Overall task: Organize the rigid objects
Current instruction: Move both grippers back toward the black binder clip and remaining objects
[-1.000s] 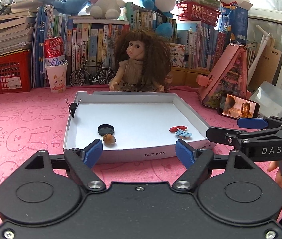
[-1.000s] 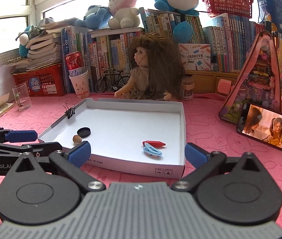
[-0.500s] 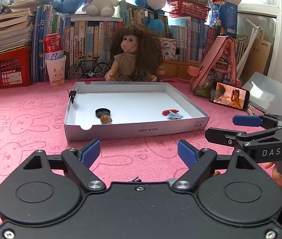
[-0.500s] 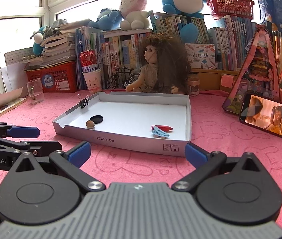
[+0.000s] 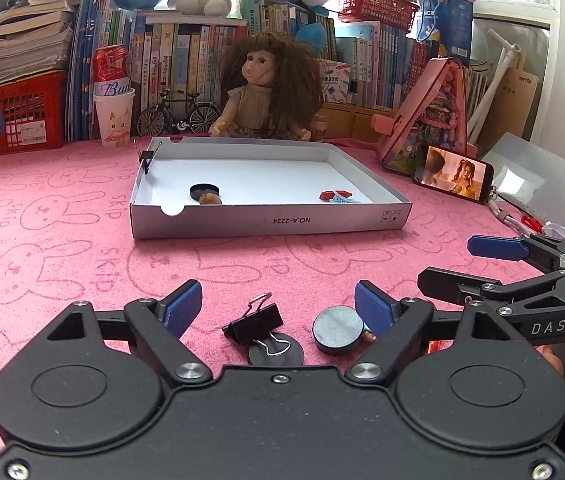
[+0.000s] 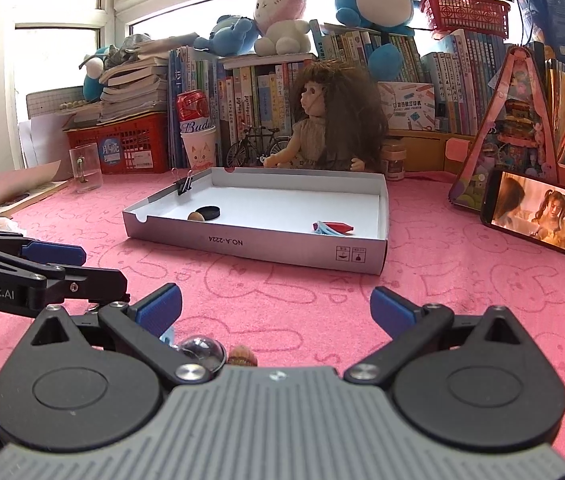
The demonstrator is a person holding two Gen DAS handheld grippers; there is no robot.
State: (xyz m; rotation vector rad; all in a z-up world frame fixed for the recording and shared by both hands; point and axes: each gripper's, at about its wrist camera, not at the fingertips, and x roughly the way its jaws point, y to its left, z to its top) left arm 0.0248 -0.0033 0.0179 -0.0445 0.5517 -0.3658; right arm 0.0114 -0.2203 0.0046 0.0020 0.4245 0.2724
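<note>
- The left gripper [image 5: 278, 304] is closing, jaws wide, pads touching nothing; on the fuzzy pink cloth [image 5: 62, 240] between them lie a black binder clip [image 5: 253, 324] and a flat grey disc [image 5: 338, 330].
- The right gripper [image 6: 276, 306] stands wide and empty.
- Its body half hides a clear glass ball [image 6: 202, 350] and a brownish nut [image 6: 242, 356].
- The shallow cardboard tray [image 5: 274, 222] holds a black cap [image 5: 204, 190], a nut and hair clips [image 5: 338, 197]; a clip bites its rim.

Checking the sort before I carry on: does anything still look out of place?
Yes. A black binder clip and a round dark disc still lie loose on the pink cloth, outside the white tray that already holds similar pieces.
</note>
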